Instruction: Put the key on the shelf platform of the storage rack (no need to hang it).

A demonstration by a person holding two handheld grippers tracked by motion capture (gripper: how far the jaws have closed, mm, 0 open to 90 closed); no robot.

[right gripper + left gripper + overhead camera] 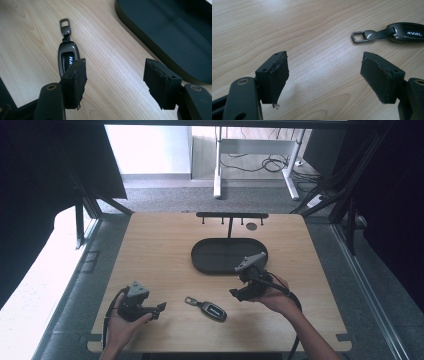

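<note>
A dark car key fob point(213, 311) lies flat on the wooden table point(160, 245), near the front edge and about in the middle between the two hands. It has a glossy grey-black body with white letters on it. A short strap joins the body to a small metal loop point(190, 300), and this loop points to the left and a little away from the person. In the left gripper view the fob point(405, 32) is at the upper right, with the loop point(362, 36) turned toward the gripper. In the right gripper view the fob point(68, 57) is partly hidden behind one of the jaws, and its loop point(65, 25) points away.

The left gripper point(161, 308) is held low over the table at the left of the fob, near it but not touching. Its jaws are spread wide and only bare wood is between them. The left hand point(122, 322) holds it from below.

The right gripper point(235, 292) is at the right of the fob, also near and apart from it, held by the right hand point(275, 295). Its jaws are spread wide too, and nothing is between them.

Behind the right gripper a black oval tray point(205, 262) rests on the table. At the far edge stands a black rack point(231, 215) with small hooks.
</note>
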